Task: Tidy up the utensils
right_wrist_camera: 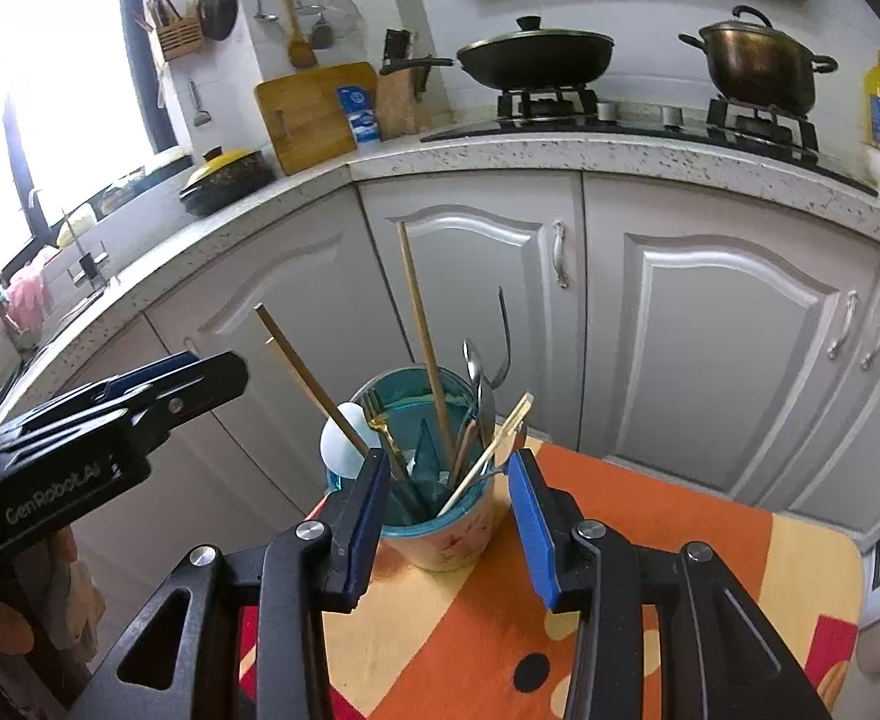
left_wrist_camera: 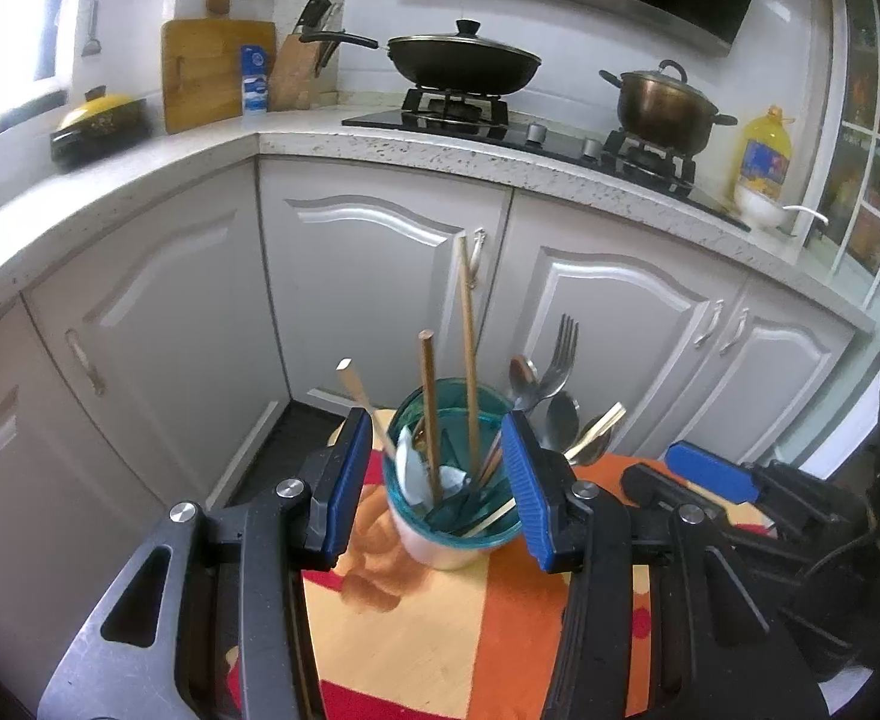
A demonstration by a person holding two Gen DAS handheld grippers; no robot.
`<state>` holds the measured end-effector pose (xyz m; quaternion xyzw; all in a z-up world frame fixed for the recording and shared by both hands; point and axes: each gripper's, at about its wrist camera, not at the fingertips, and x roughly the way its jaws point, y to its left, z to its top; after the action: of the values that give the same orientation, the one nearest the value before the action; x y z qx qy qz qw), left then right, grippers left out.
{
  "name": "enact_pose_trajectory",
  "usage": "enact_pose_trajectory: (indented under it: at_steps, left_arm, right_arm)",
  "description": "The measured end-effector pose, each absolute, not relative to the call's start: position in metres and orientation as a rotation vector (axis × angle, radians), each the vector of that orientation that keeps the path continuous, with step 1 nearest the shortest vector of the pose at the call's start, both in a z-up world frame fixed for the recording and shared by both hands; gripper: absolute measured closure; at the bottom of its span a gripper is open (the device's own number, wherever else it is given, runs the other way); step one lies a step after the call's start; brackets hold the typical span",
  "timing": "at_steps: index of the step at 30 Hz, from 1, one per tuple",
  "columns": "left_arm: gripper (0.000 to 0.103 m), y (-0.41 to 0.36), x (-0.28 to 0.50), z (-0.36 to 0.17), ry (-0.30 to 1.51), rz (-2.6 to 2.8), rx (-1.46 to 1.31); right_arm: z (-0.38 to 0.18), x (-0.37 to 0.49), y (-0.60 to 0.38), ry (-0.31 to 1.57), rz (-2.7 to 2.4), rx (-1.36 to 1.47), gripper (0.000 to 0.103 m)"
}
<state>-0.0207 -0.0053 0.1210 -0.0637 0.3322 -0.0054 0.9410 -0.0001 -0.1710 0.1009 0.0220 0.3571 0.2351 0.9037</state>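
Reading "GenRoboAI", white lettering on left claw (right_wrist_camera: 140,384) near cup (right_wrist_camera: 440,516)

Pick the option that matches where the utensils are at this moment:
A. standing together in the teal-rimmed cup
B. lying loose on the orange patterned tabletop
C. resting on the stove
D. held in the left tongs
A: the wooden chopsticks, the silver metal fork and spoons stand inside the teal-rimmed cup on the orange patterned tabletop; both tongs are open and hold nothing.
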Motion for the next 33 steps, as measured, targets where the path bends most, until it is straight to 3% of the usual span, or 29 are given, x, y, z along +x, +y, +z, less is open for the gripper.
enact_pose_trajectory:
  at_steps: [15, 19, 33]
  left_arm:
    - [0.059, -0.001, -0.032, 0.115, 0.680, 0.040, -0.105]
    - [0.059, -0.001, -0.034, 0.113, 0.684, 0.043, -0.100]
    - [0.059, 0.000, -0.032, 0.110, 0.717, 0.057, -0.114]
  right_arm:
    - [0.104, -0.008, -0.166, 0.738, 0.461, 0.035, 0.060]
    - [0.105, -0.011, -0.166, 0.735, 0.451, 0.031, 0.051]
    - [0.108, -0.013, -0.166, 0.730, 0.443, 0.024, 0.049]
